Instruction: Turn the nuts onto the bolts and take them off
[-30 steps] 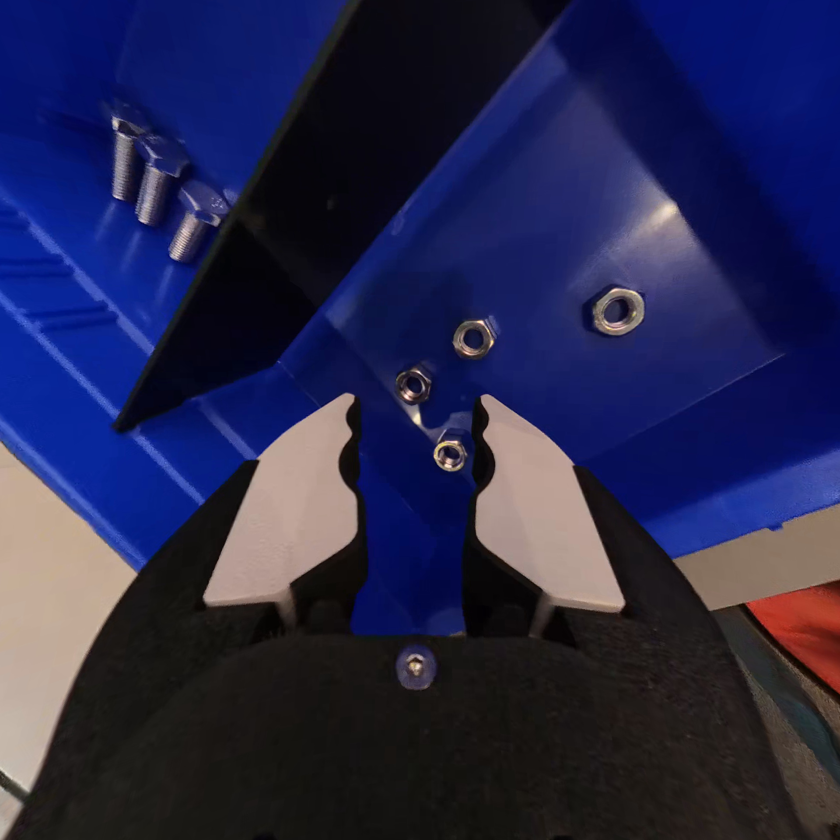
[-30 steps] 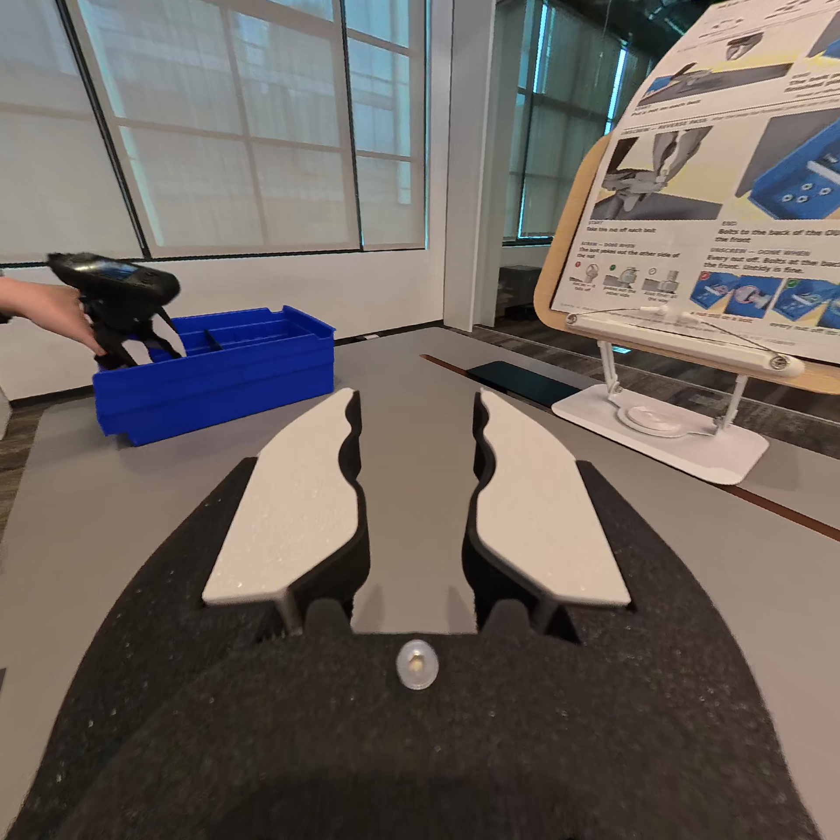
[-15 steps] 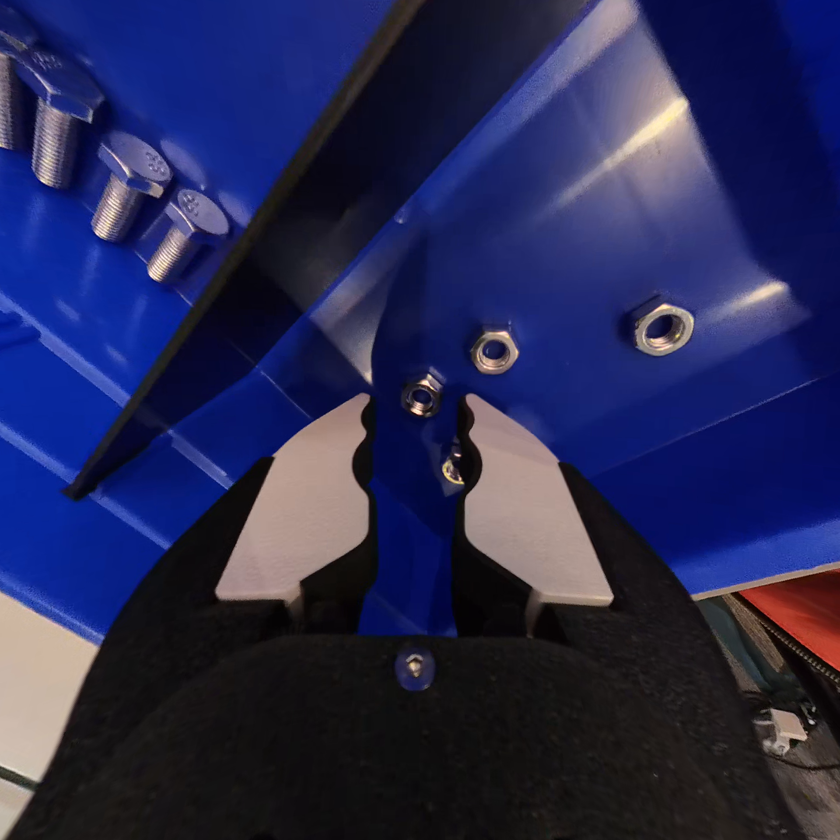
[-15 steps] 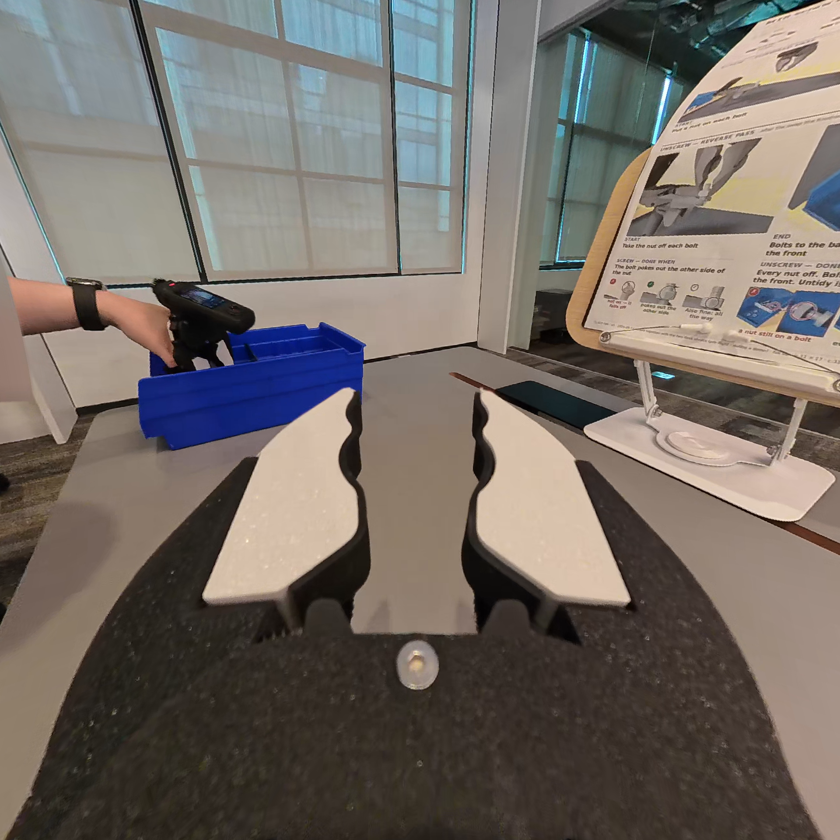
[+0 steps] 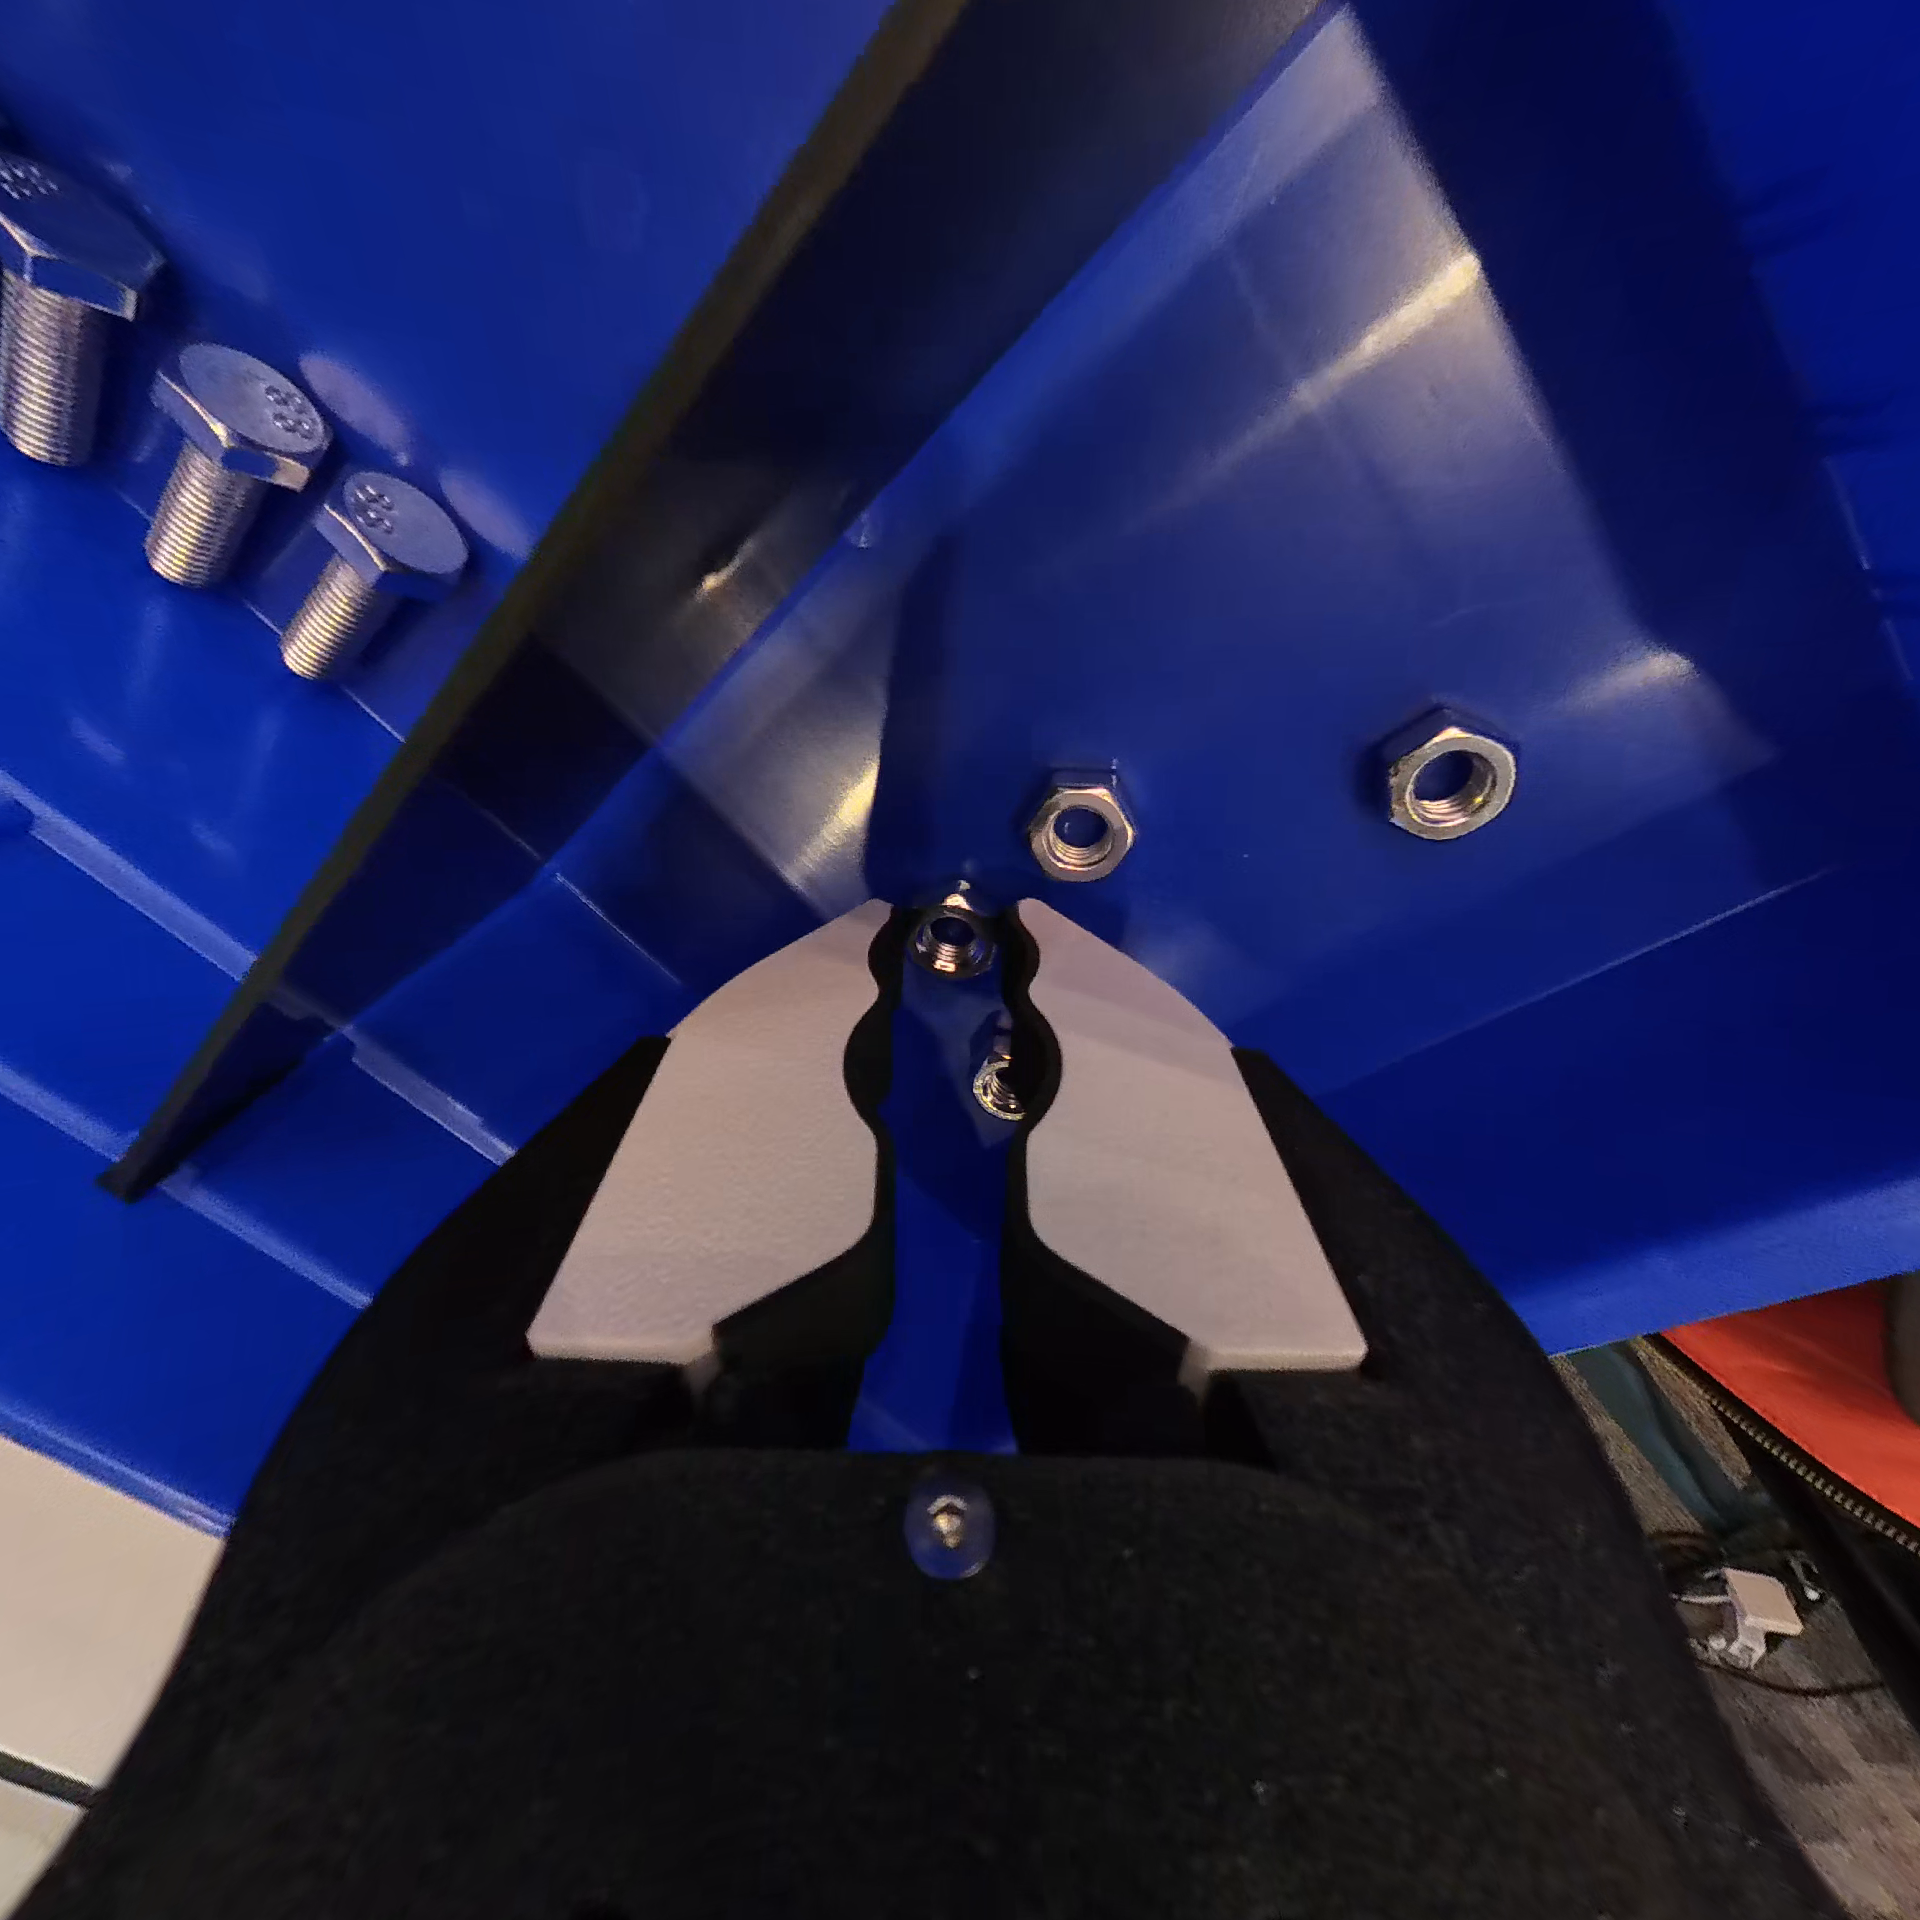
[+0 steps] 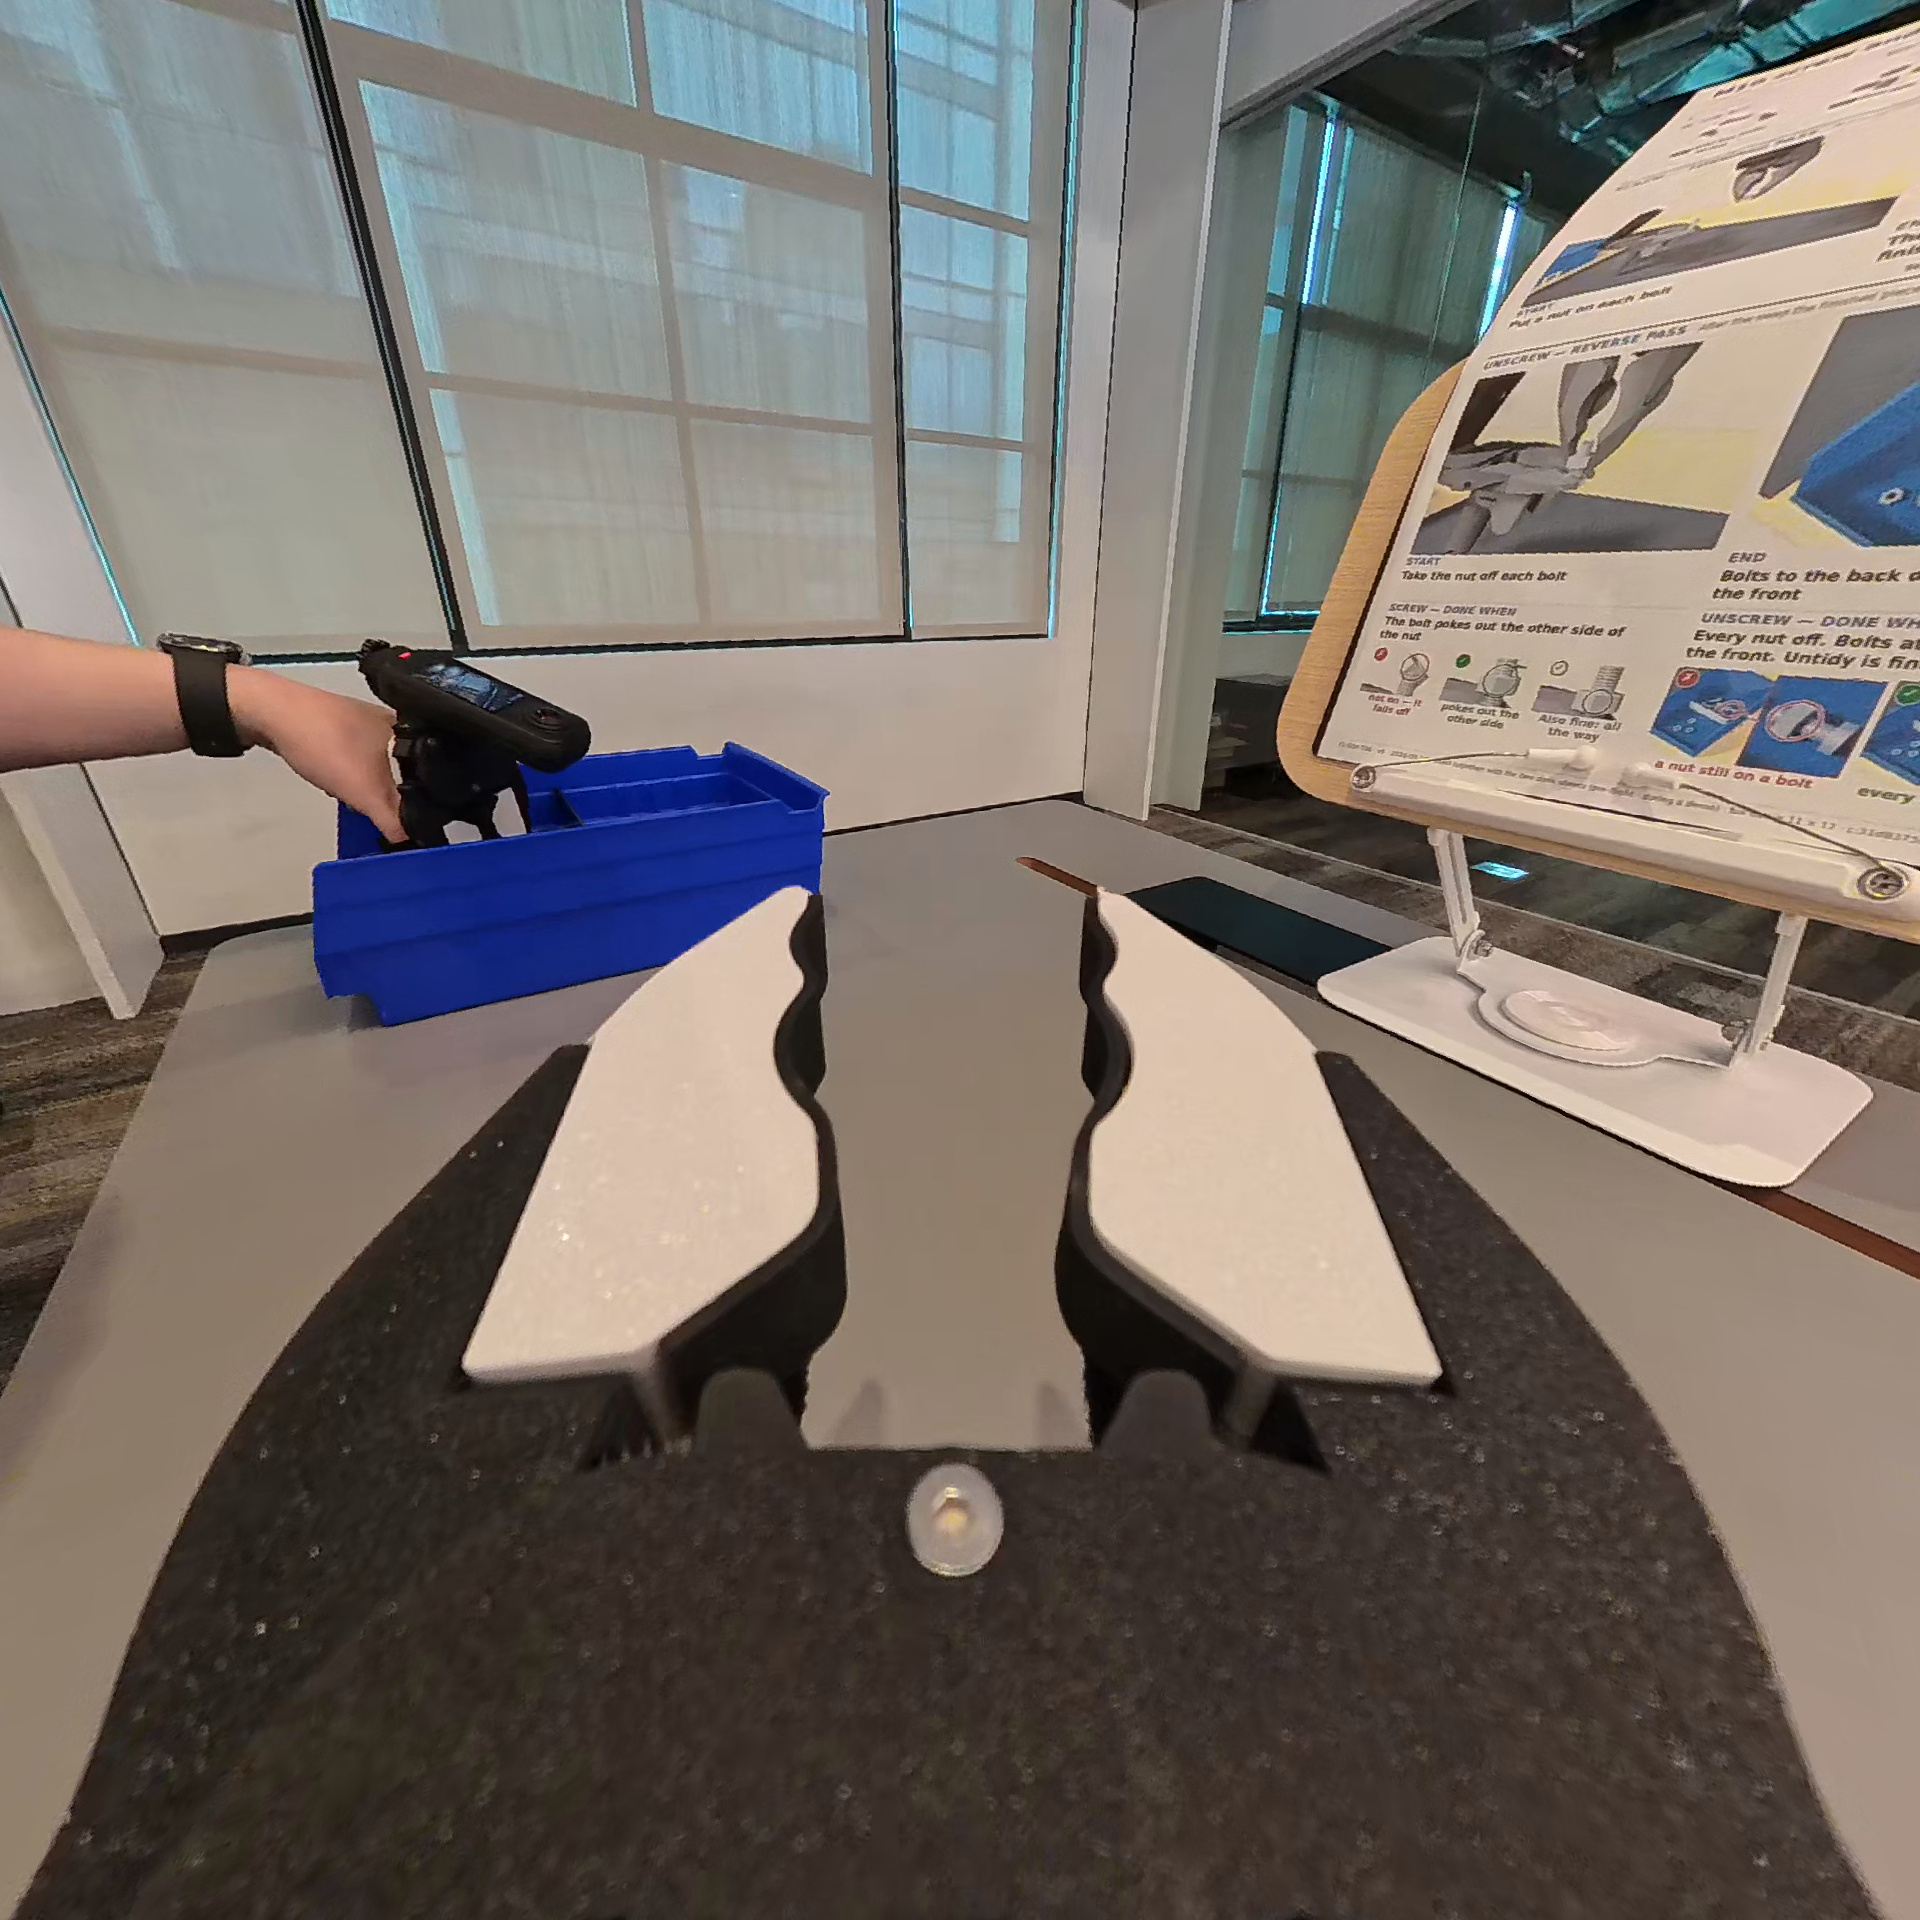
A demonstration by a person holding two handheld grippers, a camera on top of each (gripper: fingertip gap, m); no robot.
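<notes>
In the left wrist view my left gripper [image 5: 951, 920] reaches into the front compartment of the blue bin [image 5: 1351, 468]. Its fingertips stand on either side of a small steel nut [image 5: 948, 940] lying on the bin floor; I see no firm press on it. A smaller nut [image 5: 1000, 1086] lies farther back by the right finger [image 5: 1143, 1143]. Two bigger nuts [image 5: 1081, 831] [image 5: 1449, 779] lie to the right. Three bolts [image 5: 234, 468] lie beyond the black divider [image 5: 623, 582]. My right gripper [image 6: 951, 904] is open and empty above the grey table [image 6: 935, 1143].
In the right wrist view the blue bin [image 6: 582, 904] stands at the table's far left, with a person's hand [image 6: 332, 748] holding the left gripper's black body [image 6: 468, 727] in it. An instruction board on a white stand [image 6: 1662, 520] is at the right, with a dark flat slab [image 6: 1247, 925] beside it. Across from one pair of fingers to the other is roughly 55 cm.
The left jaws have narrowed steadily and moved forward and down in the bin, so the nut that lay ahead now sits between the fingertips. The right gripper has swung a little and stayed open.
</notes>
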